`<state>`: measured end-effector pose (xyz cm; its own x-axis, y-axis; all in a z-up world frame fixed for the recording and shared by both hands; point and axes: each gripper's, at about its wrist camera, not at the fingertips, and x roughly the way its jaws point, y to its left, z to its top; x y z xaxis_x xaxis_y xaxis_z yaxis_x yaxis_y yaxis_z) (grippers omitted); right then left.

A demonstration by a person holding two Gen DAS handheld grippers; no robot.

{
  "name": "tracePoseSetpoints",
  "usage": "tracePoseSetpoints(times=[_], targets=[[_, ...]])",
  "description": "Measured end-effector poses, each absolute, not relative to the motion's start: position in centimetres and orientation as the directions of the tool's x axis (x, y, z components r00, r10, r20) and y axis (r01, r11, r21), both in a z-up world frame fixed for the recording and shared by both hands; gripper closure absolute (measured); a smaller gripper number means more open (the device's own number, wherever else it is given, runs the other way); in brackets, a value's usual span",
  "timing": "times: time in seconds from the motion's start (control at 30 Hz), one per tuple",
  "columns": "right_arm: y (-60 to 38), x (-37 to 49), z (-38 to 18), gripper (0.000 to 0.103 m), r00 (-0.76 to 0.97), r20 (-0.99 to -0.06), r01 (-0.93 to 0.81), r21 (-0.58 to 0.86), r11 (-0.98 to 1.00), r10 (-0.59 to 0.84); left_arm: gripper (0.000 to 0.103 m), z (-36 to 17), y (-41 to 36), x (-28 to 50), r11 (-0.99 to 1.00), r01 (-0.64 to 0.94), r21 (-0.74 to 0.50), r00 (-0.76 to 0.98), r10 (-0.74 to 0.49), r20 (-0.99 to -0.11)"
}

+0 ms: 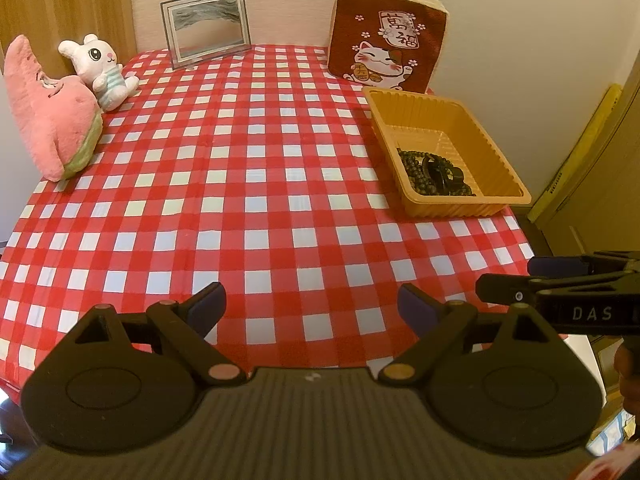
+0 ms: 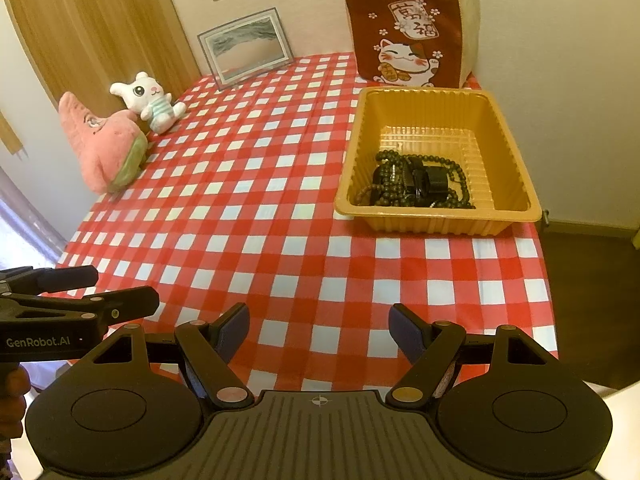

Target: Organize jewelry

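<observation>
A pile of dark bead strings and other black jewelry [image 2: 418, 180] lies in the near part of an orange plastic tray [image 2: 436, 224] on the red-and-white checked tablecloth. The same jewelry [image 1: 436, 172] shows in the tray [image 1: 460, 204] at the right of the left wrist view. My left gripper [image 1: 312, 306] hovers open over the near edge of the table, nothing between its fingers. My right gripper [image 2: 320, 330] is open too, empty, near the table's front edge and short of the tray. Each gripper appears at the side of the other's view.
A pink star plush [image 1: 48, 112] and a white bunny plush [image 1: 102, 68] lean at the far left. A framed picture [image 1: 206, 26] and a red lucky-cat cushion [image 1: 386, 40] stand against the back wall. The table edge drops off at the right, close beside the tray.
</observation>
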<state>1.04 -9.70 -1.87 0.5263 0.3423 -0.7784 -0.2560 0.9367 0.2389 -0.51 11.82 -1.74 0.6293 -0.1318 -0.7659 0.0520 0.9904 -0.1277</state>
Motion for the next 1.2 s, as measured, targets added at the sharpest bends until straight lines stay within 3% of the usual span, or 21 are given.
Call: tracePoseSetpoints(times=[1.2], targets=[[-9.89, 1.36, -1.76, 0.027, 0.528, -0.777, -0.257, 0.237, 0.937, 0.342, 0.011, -1.71, 11.59, -0.3, 0.991, 0.053, -0.126, 0.63, -0.131, -0.765]])
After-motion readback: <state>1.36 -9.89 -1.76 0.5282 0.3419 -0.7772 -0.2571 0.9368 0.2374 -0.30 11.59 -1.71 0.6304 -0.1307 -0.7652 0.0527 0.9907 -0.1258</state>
